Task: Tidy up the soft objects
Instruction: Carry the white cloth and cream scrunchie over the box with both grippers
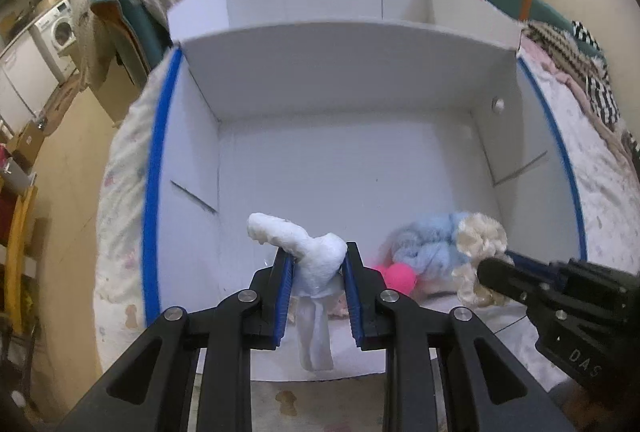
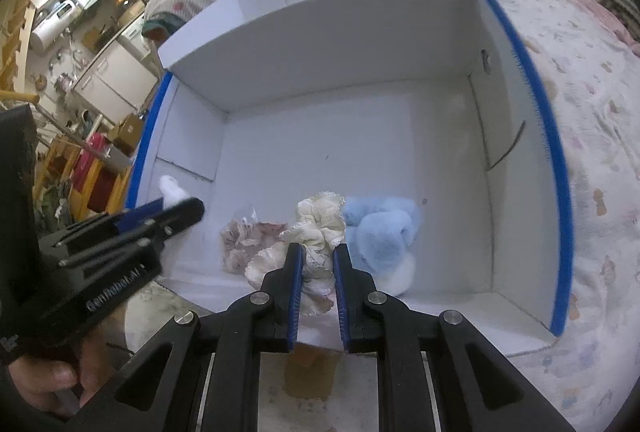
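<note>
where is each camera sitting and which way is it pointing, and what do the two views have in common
Left wrist view: sits on the left gripper, looking steeply down its fingers into the white box; its jaws pinch a white sock; the right gripper enters from the right.
Right wrist view: sits on the right gripper, looking down into the same box; its jaws clamp a cream frilly cloth; the left gripper and a hand show at left.
Shared: the box, cream cloth, sock, light blue fluffy item, the bed's bedspread.
</note>
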Motion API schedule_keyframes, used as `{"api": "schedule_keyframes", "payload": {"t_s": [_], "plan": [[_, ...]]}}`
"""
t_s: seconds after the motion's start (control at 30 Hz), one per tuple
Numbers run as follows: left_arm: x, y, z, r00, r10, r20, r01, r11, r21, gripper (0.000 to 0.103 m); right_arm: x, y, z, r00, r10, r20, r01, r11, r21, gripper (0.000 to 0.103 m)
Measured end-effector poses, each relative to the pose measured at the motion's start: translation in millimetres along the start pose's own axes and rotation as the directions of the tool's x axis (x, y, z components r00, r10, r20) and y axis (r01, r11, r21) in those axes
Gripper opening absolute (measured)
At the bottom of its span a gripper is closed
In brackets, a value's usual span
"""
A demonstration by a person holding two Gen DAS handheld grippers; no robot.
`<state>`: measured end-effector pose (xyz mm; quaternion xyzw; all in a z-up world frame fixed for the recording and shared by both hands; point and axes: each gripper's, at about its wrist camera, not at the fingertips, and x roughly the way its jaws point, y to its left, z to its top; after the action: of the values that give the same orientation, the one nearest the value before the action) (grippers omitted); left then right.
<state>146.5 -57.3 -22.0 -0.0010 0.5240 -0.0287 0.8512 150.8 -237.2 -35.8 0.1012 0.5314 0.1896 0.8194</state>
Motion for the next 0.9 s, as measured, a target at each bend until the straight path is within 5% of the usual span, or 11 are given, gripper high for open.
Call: {"api": "schedule_keyframes", "payload": {"t_s": [0.37,0.9], "plan": [[25.0,6.8,0.2,0.995,-0.043,-0.086,0.037,0.996,-0.075,0.022,18.1,2.6,3.3,0.998,-0.016,-0.054,0.016,1.0,-0.011,0.017],[26.1,6.9,0.5,0.995,-0.046,-0.084,0.039,0.995,-0.087,0.022,18.9,-2.2,3.5,0.999,-0.012,-0.051,0.013,1.0,0.013,0.018]]}}
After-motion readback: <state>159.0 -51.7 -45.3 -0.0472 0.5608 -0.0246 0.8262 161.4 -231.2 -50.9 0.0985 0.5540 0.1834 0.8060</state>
